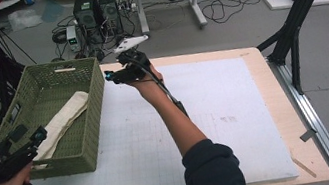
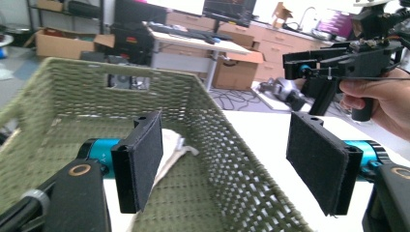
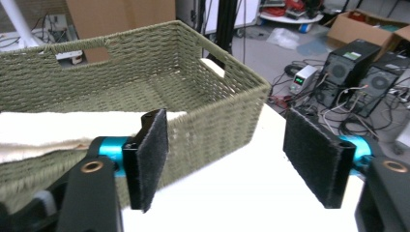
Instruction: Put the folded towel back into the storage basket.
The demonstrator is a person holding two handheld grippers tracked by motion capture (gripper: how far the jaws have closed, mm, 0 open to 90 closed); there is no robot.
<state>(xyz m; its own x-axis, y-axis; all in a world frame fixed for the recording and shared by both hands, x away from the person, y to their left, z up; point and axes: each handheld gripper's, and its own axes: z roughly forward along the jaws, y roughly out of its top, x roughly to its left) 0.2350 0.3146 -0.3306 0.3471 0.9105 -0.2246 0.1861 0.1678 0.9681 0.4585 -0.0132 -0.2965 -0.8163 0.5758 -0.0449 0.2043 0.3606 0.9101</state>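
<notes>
A green woven basket stands on the left part of the table, and a folded cream cloth lies lengthwise inside it. My left gripper hangs open at the basket's near left corner with nothing between its pads. In the left gripper view the open gripper straddles the basket's wall, with the cloth beyond the left pad. My right gripper is held open just off the basket's far right corner, pointing left. The right gripper view has the gripper empty, facing the basket and the cloth.
A white gridded board covers most of the wooden table. Computer towers and cables sit on the floor behind. Black stand legs rise at the right, others at the left.
</notes>
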